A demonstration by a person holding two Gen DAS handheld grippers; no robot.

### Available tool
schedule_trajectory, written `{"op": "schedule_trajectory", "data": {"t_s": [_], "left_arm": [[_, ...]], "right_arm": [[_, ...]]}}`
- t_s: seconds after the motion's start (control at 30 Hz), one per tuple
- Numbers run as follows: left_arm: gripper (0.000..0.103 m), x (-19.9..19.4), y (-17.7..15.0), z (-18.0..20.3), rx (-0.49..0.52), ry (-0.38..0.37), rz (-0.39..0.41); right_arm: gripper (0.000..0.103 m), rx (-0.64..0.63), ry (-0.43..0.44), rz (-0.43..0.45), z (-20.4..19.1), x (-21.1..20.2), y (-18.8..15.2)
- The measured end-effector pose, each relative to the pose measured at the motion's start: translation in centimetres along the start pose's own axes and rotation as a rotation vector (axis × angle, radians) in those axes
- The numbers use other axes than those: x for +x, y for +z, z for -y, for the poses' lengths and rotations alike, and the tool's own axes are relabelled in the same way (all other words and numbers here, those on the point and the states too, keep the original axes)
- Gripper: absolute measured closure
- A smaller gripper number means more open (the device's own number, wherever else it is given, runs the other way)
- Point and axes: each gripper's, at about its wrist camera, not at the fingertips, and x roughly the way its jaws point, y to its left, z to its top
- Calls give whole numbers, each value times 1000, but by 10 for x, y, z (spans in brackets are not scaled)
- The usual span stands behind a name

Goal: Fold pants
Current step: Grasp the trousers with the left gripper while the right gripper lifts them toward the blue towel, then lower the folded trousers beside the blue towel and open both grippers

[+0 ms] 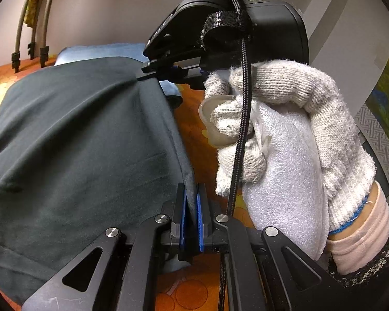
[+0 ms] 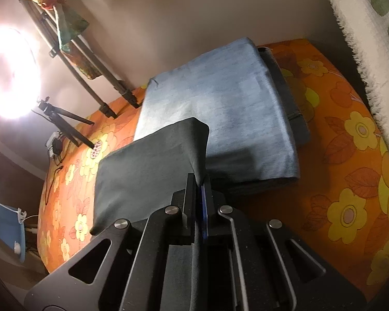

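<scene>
Left gripper [image 1: 192,207] clamped, angled down; right gripper [image 2: 200,194] likewise.

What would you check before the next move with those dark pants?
1. Left hand-held gripper clamped on the dark grey-green cloth pants: ok.
2. Right hand-held gripper clamped on the pants' edge: ok.
3. Edge between both grippers taut: ok.
4. Folded light blue cloth clear of the pants: not ok, the pants overlap it.
5. Lower layers lying flat on the orange flowered sheet: cannot tell.
</scene>
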Motion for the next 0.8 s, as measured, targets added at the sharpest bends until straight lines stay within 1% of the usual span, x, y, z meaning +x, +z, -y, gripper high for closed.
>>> {"op": "schedule_trajectory", "data": {"t_s": [0.1, 0.23, 0.3, 0.33, 0.37, 0.4, 0.47, 0.53, 0.6, 0.63, 0.73, 0.8], "left_arm": [[97, 1, 5, 0, 0, 1, -10], [95, -5, 7, 3, 11, 5, -22], [89, -11, 7, 3, 16, 8, -29], [80, -15, 6, 3, 14, 8, -30], [73, -18, 5, 1, 11, 6, -30], [73, -23, 4, 0, 9, 2, -28], [72, -33, 1, -1, 15, -9, -31], [71, -47, -6, -4, 30, -12, -29], [69, -60, -11, -11, 30, -9, -25], [69, -69, -13, -17, 27, -1, -23], [69, -95, -20, -38, 14, 37, -6], [69, -108, -25, -55, -4, 66, 4]], "right_arm": [[100, 8, -22, -7, 3, 1, -1], [100, -10, -80, -13, 2, 1, -1], [99, -20, -110, -10, 0, -1, -1], [97, -17, -120, -12, 1, -3, 0], [92, -18, -130, -13, 2, -5, 0], [88, -18, -164, -5, 2, -9, 2], [74, -23, -185, 26, 2, -20, 4], [71, -26, -183, 55, 0, -32, 6], [70, -35, -174, 86, -6, -47, 6], [70, -44, -159, 98, -11, -54, 6], [63, -76, -120, 120, -30, -68, 2], [62, -100, -82, 122, -47, -72, -2]]}}
